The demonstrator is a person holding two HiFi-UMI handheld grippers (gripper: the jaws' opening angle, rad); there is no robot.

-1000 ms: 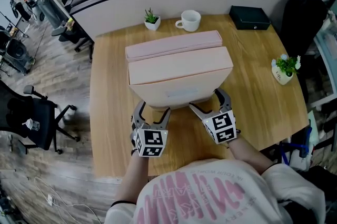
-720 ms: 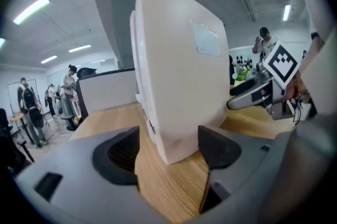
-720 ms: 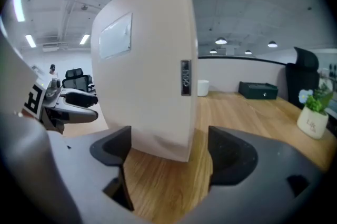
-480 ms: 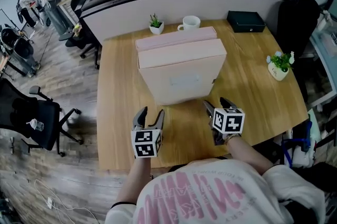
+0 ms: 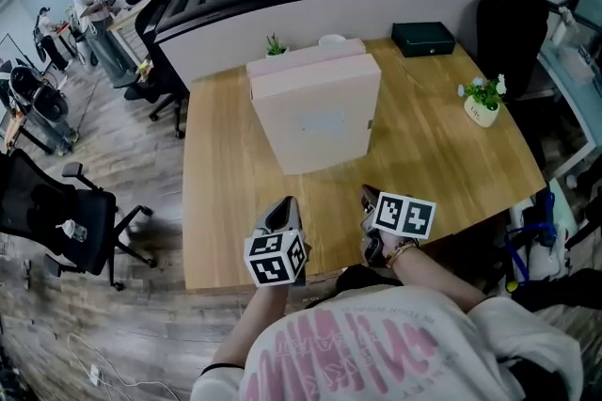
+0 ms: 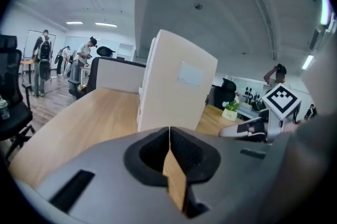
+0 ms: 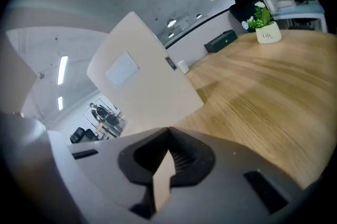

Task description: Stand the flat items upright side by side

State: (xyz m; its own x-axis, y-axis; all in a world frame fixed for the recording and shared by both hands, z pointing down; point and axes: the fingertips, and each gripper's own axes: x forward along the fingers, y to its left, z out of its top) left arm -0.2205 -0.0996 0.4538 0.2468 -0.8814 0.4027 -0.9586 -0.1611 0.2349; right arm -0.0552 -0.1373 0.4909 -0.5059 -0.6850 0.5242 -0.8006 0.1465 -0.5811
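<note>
The left tongs (image 5: pixel 284 213) and right tongs (image 5: pixel 368 200) have left the foot of the front pink box (image 5: pixel 320 121), where they stood spread a second ago. They have drawn back to the near edge of the worktop (image 5: pixel 451 154). Both pairs of jaws have just been closing and now meet with nothing between them (the marker cubes have rolled round too). The box now stands upright, well apart from both.

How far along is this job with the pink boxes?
Looks done: the front pink box and rear pink box stand upright, side by side on the table. In hand: nothing; the left claw and right claw have just closed, empty, clear of the boxes. Left: nothing I can see.
</note>
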